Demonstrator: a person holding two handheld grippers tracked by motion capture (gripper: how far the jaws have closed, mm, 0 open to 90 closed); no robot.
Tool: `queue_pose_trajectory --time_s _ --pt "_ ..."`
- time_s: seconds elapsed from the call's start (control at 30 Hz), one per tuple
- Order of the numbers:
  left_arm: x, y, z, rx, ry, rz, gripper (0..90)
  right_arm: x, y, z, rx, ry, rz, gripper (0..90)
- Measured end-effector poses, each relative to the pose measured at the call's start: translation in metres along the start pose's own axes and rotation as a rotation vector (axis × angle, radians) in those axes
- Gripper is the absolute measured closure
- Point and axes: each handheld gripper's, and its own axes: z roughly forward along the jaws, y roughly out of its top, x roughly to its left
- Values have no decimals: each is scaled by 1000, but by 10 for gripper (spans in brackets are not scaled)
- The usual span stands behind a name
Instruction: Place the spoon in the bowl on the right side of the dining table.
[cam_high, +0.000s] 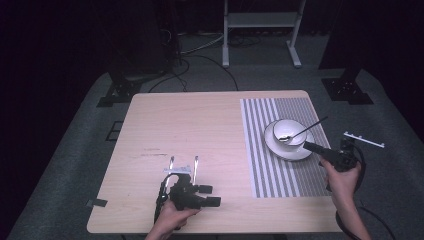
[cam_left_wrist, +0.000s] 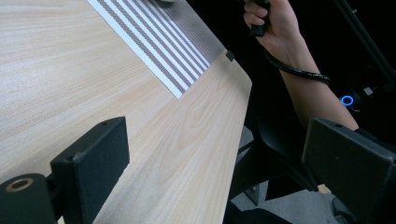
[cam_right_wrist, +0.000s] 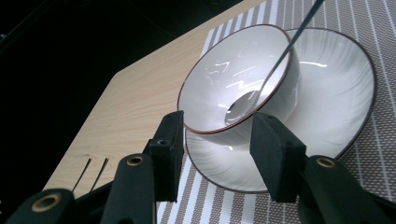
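The spoon (cam_high: 300, 131) lies in the white bowl (cam_high: 288, 131), its scoop low against the bowl's inner wall and its thin handle slanting up over the rim toward the far right corner of the tabletop (cam_high: 190, 125). That slant is its long axis. I can read no brand, label or writing on the spoon, the bowl or anything else. The bowl stands on a white plate (cam_high: 295, 150), and the plate sits on the striped placemat (cam_high: 280, 170) that covers the right part of the tabletop. My right gripper (cam_right_wrist: 215, 154) hangs just beside the bowl's near rim, its jaws partly apart and gripping nothing; bowl and plate show between them. My left gripper (cam_left_wrist: 219, 163) is well apart from the bowl, over the near left of the tabletop, jaws wide with nothing between them.
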Motion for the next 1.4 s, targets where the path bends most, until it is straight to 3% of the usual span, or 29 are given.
queue_pose_trajectory --time_s 1.4 --pt "-3 1 -3 -13 1 17 59 28 -58 -3 58 107 -48 499"
